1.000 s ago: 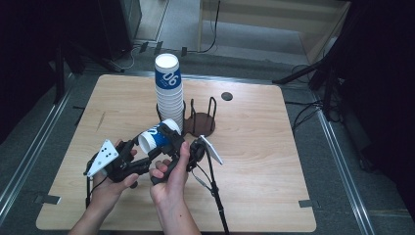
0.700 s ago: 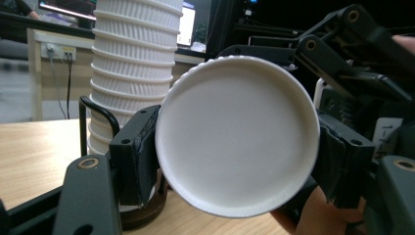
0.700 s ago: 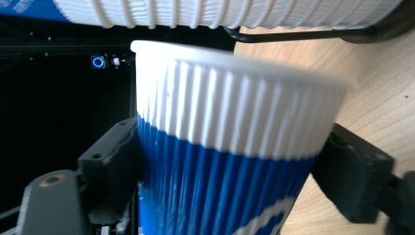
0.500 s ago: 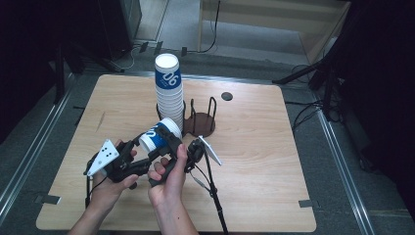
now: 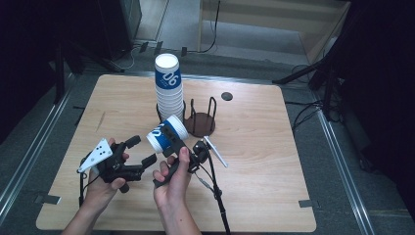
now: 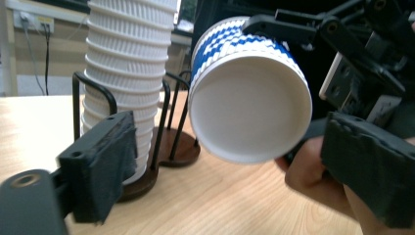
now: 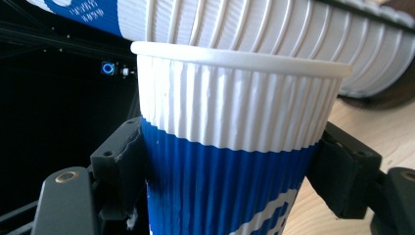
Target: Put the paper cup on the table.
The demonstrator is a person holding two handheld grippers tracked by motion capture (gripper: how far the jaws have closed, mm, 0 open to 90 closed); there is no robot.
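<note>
— Where is the ribbed paper cup (image 5: pixel 166 135) right now?

— Gripped in the right tongs (image 5: pixel 169 138), clenched on its blue lower wall; in the right gripper view the two black pads press the cup (image 7: pixel 230 161) from either side, below its white band. The cup is lifted off the bench (image 5: pixel 254 161) and tipped over, its open mouth turned towards the left tongs (image 5: pixel 142 150).

— And the right hand (image 5: pixel 171 178)?

— It comes up from the bottom edge, forearm angled slightly left, fingers wrapped round the handle, with the tongs pointing away and up-left towards the cup stack (image 5: pixel 169 88).

— The left hand (image 5: pixel 105 178)?

— Lower and to the left, palm under its handle, the grey three-cornered plate (image 5: pixel 96 154) on top. Its tongs are released, jaws apart with nothing between them; in the left gripper view the cup's mouth (image 6: pixel 249 115) sits between and beyond them.

— The stack?

— Upright in a wire holder (image 5: pixel 188 117) on a dark round base, just behind the held cup.
</note>
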